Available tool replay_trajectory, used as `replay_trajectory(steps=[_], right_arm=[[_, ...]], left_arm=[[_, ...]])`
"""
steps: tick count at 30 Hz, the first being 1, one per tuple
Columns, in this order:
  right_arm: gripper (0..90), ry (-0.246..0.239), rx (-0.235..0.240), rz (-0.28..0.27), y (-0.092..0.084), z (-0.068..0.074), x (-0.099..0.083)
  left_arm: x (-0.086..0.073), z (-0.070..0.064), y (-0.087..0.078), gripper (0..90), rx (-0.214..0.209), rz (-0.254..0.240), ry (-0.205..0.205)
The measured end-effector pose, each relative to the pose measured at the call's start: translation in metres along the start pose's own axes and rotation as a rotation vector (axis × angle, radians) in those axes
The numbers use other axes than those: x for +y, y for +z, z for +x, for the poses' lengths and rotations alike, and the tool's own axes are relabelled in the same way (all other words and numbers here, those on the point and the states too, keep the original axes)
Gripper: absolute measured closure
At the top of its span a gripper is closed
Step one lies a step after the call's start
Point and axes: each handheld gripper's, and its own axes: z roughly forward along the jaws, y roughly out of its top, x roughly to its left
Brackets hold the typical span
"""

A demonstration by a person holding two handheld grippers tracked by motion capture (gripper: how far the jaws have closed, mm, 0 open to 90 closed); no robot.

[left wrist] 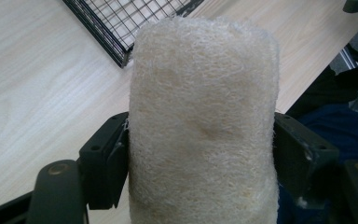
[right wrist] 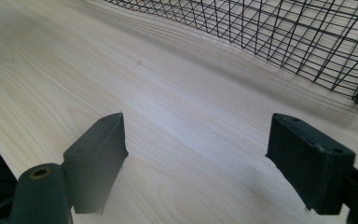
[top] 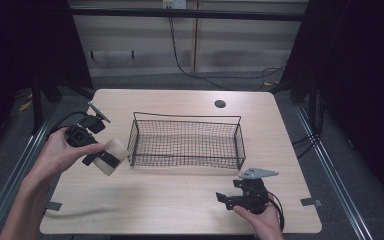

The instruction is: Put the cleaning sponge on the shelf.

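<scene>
A cream loofah sponge (top: pixel 111 155), a fibrous cylinder, hangs above the table just left of the black wire basket (top: pixel 187 141). My left gripper (top: pixel 102 157) is shut on the loofah sponge (left wrist: pixel 204 126), its two black jaws pressing the sides in the left gripper view. The basket corner (left wrist: pixel 121 56) lies beyond the sponge. My right gripper (top: pixel 225 198) rests low near the table's front edge, right of centre, held by a hand. In the right gripper view my right gripper (right wrist: pixel 196 158) stands open over bare wood, and the basket's mesh wall (right wrist: pixel 279 32) lies ahead.
The light wooden table (top: pixel 180 200) has a round cable hole (top: pixel 220 104) at the back. Metal rails (top: pixel 330 165) run along both sides. A cable (top: pixel 75 212) trails over the front left of the table. The basket holds nothing.
</scene>
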Motion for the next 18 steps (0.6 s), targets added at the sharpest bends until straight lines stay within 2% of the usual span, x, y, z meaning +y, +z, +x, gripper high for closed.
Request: replay_trajectory(steps=[5, 10, 12, 13, 18], right_arm=[[19.3, 0.0, 0.002, 0.001, 0.0, 0.0, 0.0], [19.3, -0.001, 0.001, -0.002, -0.001, 0.0, 0.0], [19.3, -0.001, 0.001, -0.001, -0.001, 0.0, 0.0], [19.3, -0.003, 0.0, -0.001, -0.001, 0.001, 0.0], [19.3, -0.003, 0.0, 0.0, -0.001, 0.001, 0.0]], left_arm=[[0.007, 0.0, -0.002, 27.1, 0.005, -0.006, -0.003], [0.015, 0.001, -0.005, 27.1, 0.005, -0.029, -0.029], [0.018, 0.002, -0.005, 27.1, 0.007, -0.012, -0.03], [0.021, 0.003, -0.005, 27.1, 0.007, -0.023, -0.05], [0.026, 0.005, -0.007, 27.1, 0.008, -0.033, -0.077]])
